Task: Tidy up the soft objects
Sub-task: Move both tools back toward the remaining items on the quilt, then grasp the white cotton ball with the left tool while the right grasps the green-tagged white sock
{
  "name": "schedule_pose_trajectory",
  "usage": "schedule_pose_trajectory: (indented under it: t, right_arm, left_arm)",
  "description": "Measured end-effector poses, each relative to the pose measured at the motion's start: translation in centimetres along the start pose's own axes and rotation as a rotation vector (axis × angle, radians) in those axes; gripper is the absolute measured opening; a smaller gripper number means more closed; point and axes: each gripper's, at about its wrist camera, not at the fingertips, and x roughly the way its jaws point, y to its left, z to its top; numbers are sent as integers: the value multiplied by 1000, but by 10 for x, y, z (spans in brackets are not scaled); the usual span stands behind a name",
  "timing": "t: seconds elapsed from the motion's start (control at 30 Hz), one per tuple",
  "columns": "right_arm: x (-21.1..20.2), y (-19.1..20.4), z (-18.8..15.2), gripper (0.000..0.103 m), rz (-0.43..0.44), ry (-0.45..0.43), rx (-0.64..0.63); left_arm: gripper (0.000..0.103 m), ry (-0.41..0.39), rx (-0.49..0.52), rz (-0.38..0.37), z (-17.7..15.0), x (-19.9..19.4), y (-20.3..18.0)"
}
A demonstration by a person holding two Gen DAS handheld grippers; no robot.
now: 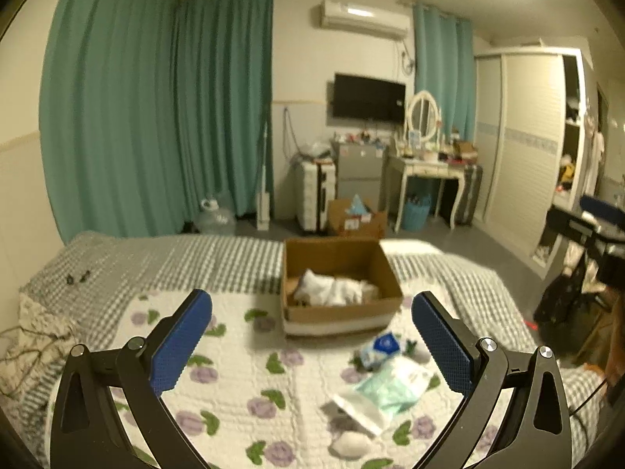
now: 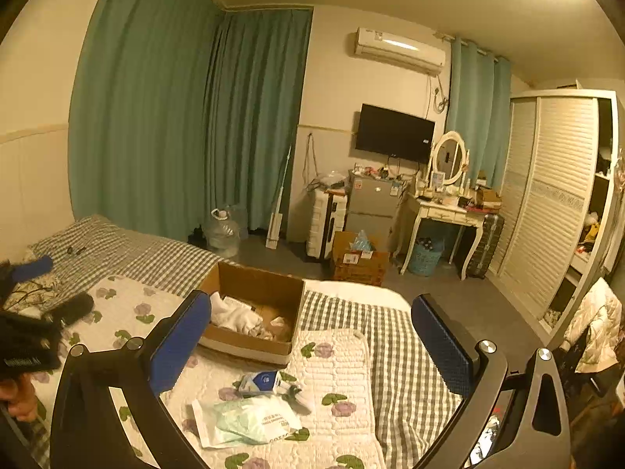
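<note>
Bedroom, warm overhead light, teal curtains (image 1: 156, 109) along the far walls. Bed (image 1: 218, 258) in gingham sheet, with a white quilt (image 1: 242, 367) printed with purple flowers laid over it.

Landmark: open cardboard box (image 1: 340, 314) standing on the bed, flaps up. Inside it, a crumpled white cloth (image 1: 332, 287) fills much of the floor; same cloth visible from the right wrist view (image 2: 238, 316).

On the quilt just in front of the box: small white-and-blue packet (image 1: 383, 346), also (image 2: 261, 383). Nearer the cameras than that, touching or just beside it, a clear plastic bag with pale green soft contents (image 1: 390, 389), also (image 2: 246, 418). A small white bundle (image 1: 351, 443) lies nearest of all, apart from the box.

Left gripper (image 1: 312, 346): jaws spread wide, nothing between the blue pads, hovering short of the box.

Right gripper (image 2: 306, 346): jaws wide too, empty, with box and bag visible through the gap.

Beyond the box: wall television (image 1: 369, 97), dressing table (image 1: 429, 172), wardrobe (image 1: 527, 148).
</note>
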Motion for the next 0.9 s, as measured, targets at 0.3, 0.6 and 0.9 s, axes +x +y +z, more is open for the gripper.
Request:
schedule_pose_trajectory:
  t: [0.3,0.6,0.9]
  right_arm:
    - [40,-9,-30,103,18,105,-7]
    - [100,-20,-78,103,2,238,-39]
    - [167,-32,-126,103,29,384,-69]
  left_arm:
    - [98,146,3,5,-62,35,-12]
    - [96,360,28,-14,-119,85,-26]
    - [88,573,46,-52,-173,125,-41]
